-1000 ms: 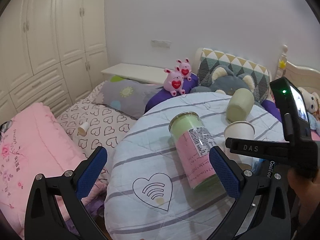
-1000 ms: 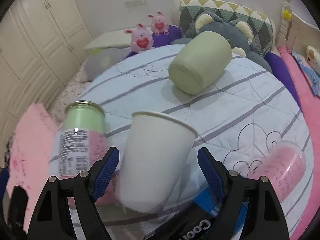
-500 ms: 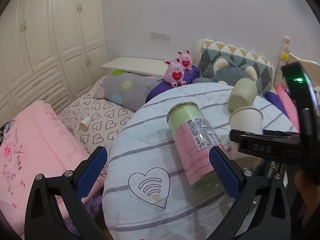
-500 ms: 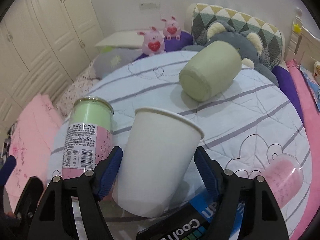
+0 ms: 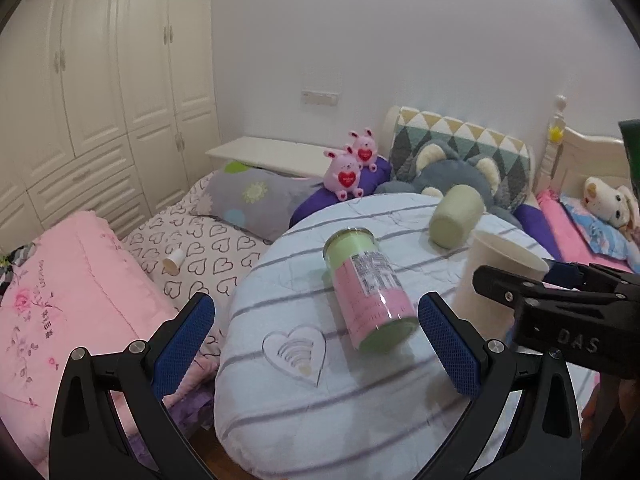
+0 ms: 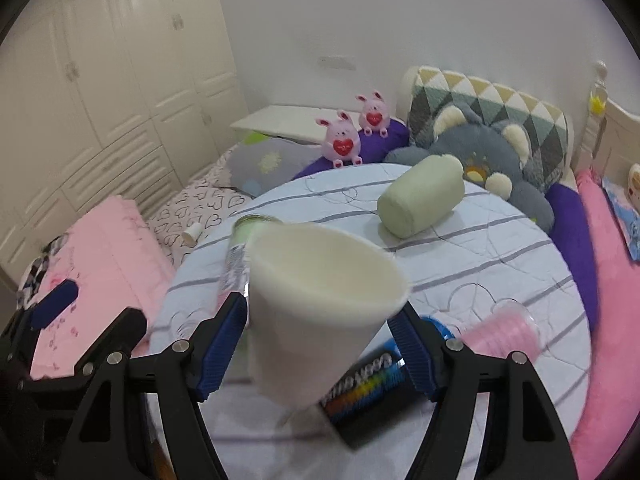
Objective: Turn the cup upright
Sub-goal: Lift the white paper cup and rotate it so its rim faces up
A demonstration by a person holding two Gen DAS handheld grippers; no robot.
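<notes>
Left wrist view: left gripper (image 5: pixel 316 332) spread wide, empty; white paper cup (image 5: pixel 492 280) off to its right, pinched by the right gripper (image 5: pixel 520 284), marked "DAS".

Right wrist view: right gripper (image 6: pixel 320 340) clamps the paper cup (image 6: pixel 320 304), mouth up, tilted, blurred; box (image 6: pixel 372 392) lettering beneath unreadable.

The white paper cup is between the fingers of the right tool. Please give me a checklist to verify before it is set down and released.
1. White paper cup mouth faces up: ok, though tilted.
2. Right tool pads against both cup sides: ok.
3. Cup bottom resting on the table: cannot tell, blurred.
4. Landing spot free: not ok, a dark box lies just beneath.
5. Left tool out of the way: ok, open, holding nothing.
6. Pink and green jar clear of cup: ok, lying apart.
</notes>
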